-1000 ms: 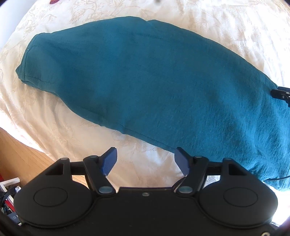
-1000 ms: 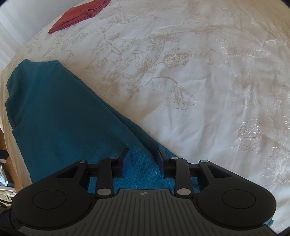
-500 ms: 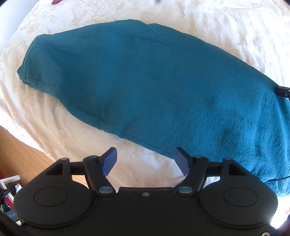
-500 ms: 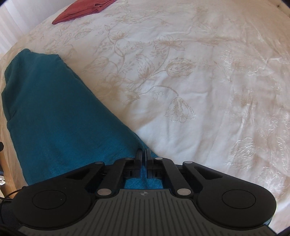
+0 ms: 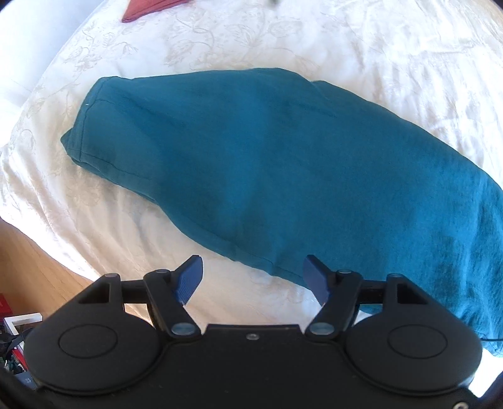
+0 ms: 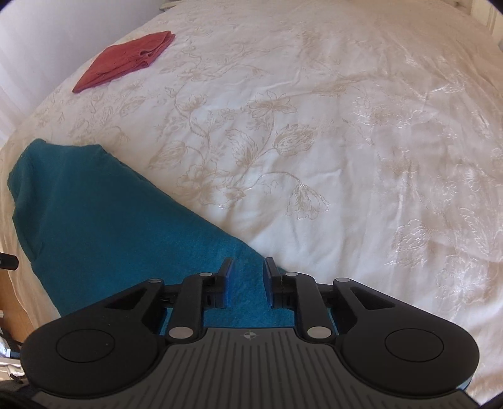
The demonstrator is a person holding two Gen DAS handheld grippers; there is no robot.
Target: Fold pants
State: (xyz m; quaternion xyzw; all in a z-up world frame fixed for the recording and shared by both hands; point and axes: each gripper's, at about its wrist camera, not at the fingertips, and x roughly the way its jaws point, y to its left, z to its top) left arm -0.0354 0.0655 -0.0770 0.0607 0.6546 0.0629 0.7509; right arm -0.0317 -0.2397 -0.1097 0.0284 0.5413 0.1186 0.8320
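The teal pants (image 5: 267, 163) lie folded lengthwise on the white floral bedspread (image 5: 377, 47), hem end at the left. My left gripper (image 5: 253, 277) is open and empty, just in front of the pants' near edge, above bare bedspread. In the right wrist view the pants (image 6: 94, 214) run from the left to under my right gripper (image 6: 246, 272), which is open with its fingers over the pants' end near the edge; nothing is held.
A folded red garment (image 6: 125, 61) lies far back left on the bed, also showing at the top of the left wrist view (image 5: 147, 8). The bed's edge and wooden floor (image 5: 28, 267) are at the lower left. Wide bedspread extends to the right (image 6: 377, 157).
My right gripper shut on the pants' end half a second ago and has now opened again. Both grippers have pulled back and up; the pants look smaller in the left view.
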